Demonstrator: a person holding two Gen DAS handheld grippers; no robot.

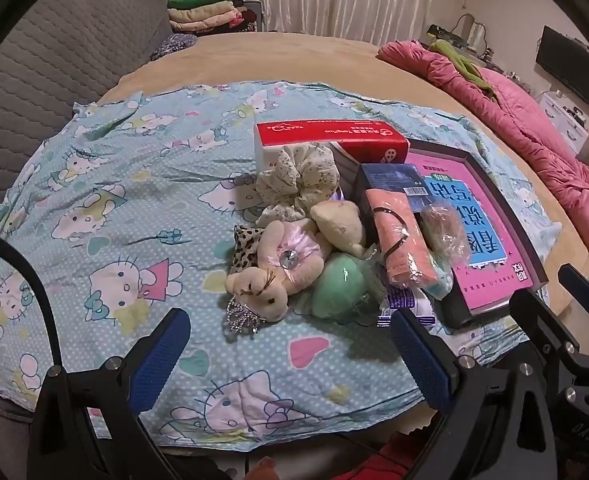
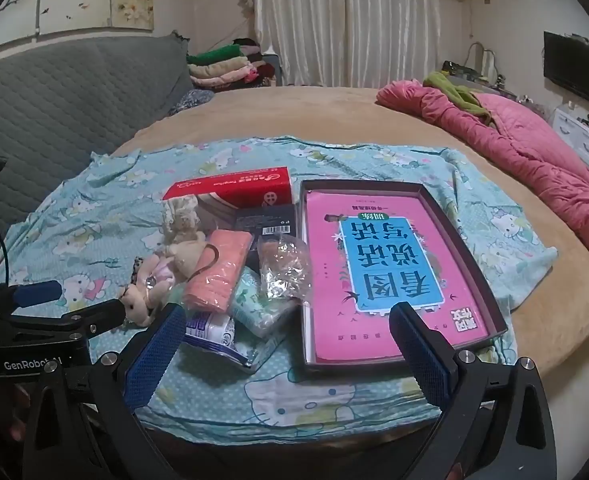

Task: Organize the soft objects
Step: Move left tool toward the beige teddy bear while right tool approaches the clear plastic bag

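Left gripper (image 1: 290,344) and right gripper (image 2: 286,344) tilted down, jaws wide, empty — just short of plush bunny (image 1: 278,272); beside it, ruffled floral scrunchie (image 1: 298,176), rolled pink towel (image 1: 398,244).

Bare sheet (image 1: 106,184) left of the toy pile (image 1: 294,248); tray (image 2: 468,248) blocks right.

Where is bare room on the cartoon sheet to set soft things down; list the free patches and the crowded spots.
Free: the wide stretch of sheet left of the plush bunny, and the strip between the pile and the left gripper. Crowded: the middle, where the bunny, green puff, peach towel and red box touch or overlap, hard against the tray holding the pink book.
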